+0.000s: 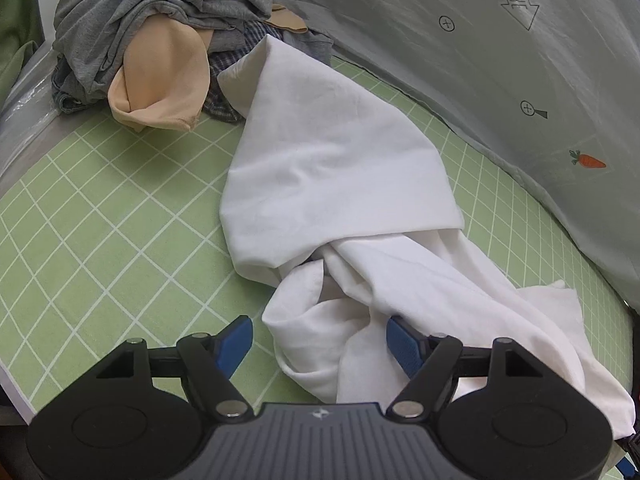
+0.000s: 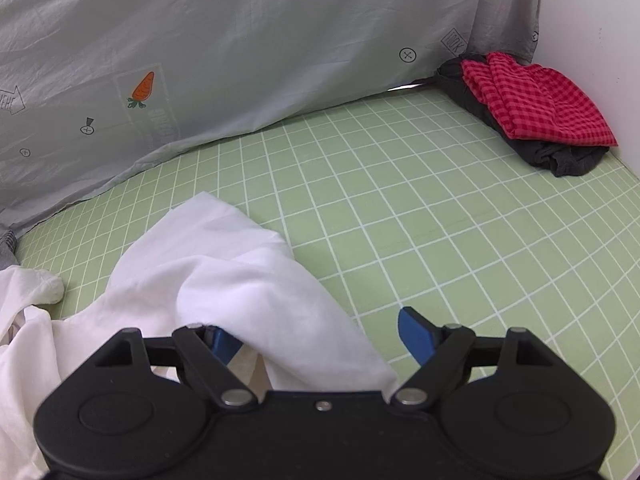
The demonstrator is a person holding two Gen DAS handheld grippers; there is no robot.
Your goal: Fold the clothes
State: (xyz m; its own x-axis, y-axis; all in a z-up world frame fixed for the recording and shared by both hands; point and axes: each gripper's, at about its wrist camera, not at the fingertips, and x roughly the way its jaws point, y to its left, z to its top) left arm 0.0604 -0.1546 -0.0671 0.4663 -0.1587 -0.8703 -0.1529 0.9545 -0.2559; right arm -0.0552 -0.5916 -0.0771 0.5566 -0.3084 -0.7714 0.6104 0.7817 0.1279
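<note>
A crumpled white garment (image 1: 332, 168) lies on the green grid mat (image 1: 100, 220), stretching from the clothes pile toward me. My left gripper (image 1: 320, 340) is open, and a bunched fold of the white garment lies between its blue fingers (image 1: 236, 340). In the right wrist view the same white garment (image 2: 224, 276) drapes over the left blue finger of my right gripper (image 2: 320, 340), which is open; its right finger (image 2: 416, 332) is bare above the mat (image 2: 440, 220).
A pile of grey, peach and checked clothes (image 1: 160, 40) sits at the far left. A folded red checked garment on a dark one (image 2: 536, 108) lies at the far right corner by a white wall. A grey printed sheet (image 2: 200, 60) hangs behind.
</note>
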